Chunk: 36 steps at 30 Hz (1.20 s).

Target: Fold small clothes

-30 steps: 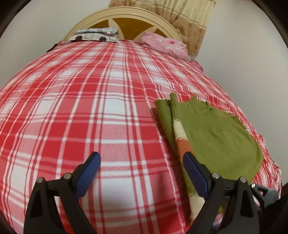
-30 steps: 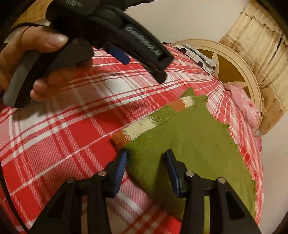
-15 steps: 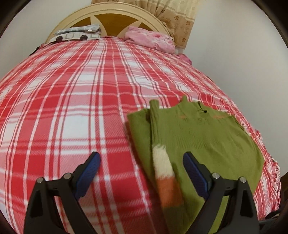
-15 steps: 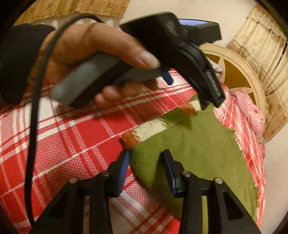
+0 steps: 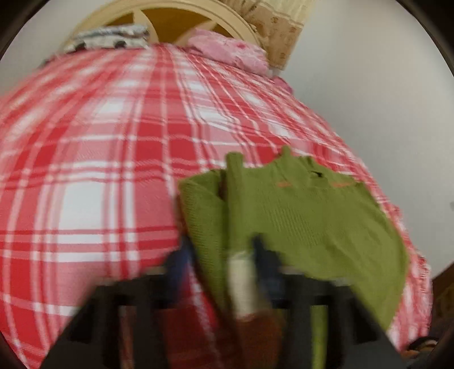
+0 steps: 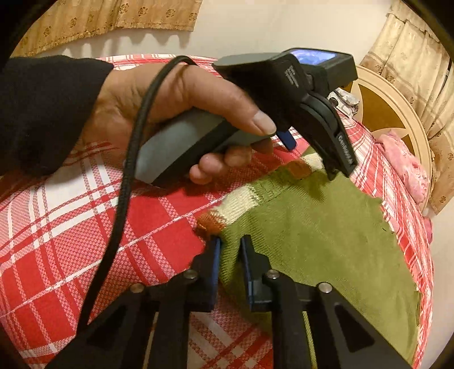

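Note:
A small green knitted sweater (image 5: 312, 215) with cream and orange striped sleeves lies partly folded on the red plaid bed cover (image 5: 99, 170). In the blurred left wrist view my left gripper (image 5: 221, 255) has its jaws narrowed around the folded sleeve edge of the sweater. In the right wrist view my right gripper (image 6: 230, 249) is shut on the near hem corner of the sweater (image 6: 312, 227), beside the orange cuff (image 6: 210, 222). The left gripper (image 6: 312, 142), held in a hand, hovers over the sleeve farther along the same edge.
A cream round headboard (image 5: 181, 17) stands at the far end of the bed with a pink pillow (image 5: 229, 48) and a patterned folded cloth (image 5: 110, 37). Beige curtains (image 6: 420, 56) hang behind. A white wall runs along the bed's right side.
My left gripper has moved right onto the sleeve edge and its jaws have narrowed. My right gripper has closed on the hem corner.

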### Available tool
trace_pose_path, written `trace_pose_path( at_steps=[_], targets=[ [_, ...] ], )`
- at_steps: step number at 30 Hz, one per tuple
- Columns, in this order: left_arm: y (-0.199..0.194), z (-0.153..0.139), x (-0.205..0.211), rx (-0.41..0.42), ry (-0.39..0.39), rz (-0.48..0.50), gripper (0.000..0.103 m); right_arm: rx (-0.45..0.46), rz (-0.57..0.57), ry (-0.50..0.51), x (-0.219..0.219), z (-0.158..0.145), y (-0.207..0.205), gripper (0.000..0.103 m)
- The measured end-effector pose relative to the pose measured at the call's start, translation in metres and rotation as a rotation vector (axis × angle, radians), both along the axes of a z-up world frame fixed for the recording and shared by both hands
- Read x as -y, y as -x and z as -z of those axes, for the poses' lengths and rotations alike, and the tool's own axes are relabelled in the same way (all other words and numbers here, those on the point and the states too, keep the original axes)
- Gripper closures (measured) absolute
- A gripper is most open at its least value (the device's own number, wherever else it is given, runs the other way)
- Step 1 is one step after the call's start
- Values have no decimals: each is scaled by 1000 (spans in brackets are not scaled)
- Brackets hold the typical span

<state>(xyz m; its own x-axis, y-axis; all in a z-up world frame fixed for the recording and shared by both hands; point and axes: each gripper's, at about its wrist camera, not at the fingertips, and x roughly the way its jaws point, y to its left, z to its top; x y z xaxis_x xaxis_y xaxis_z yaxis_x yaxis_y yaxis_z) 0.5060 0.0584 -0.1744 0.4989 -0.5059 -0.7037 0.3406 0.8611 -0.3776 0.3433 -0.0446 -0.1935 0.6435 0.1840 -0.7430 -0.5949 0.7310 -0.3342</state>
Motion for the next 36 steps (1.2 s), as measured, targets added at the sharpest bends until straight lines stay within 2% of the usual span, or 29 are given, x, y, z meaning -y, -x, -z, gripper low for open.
trace_pose_path(
  at_steps=[1, 2, 5, 8, 14, 19, 26, 30, 36],
  targets=[
    [1, -1, 0, -1, 17, 2, 87, -5, -1, -9, 2, -2, 0, 92],
    [2, -3, 1, 9, 17, 1, 89, -8, 0, -18, 5, -5, -1, 93],
    [7, -12, 4, 26, 23, -26, 90, -11, 13, -57, 18, -16, -3, 94],
    [7, -22, 2, 18, 89, -52, 90, -9, 43, -107, 34, -30, -2, 96],
    [17, -56, 21, 71, 129, -37, 90, 24, 143, -203, 83, -55, 6, 98],
    [22, -84, 56, 119, 121, -8, 91, 45, 224, -292, 125, -74, 12, 99],
    [17, -109, 106, 146, 131, 39, 91, 83, 310, -400, 182, -91, 22, 99],
    [14, -116, 144, 155, 123, 74, 91, 104, 363, -455, 216, -98, 32, 99],
    [5, -111, 200, 134, 115, 128, 91, 105, 450, -526, 267, -98, 46, 99]
  ],
)
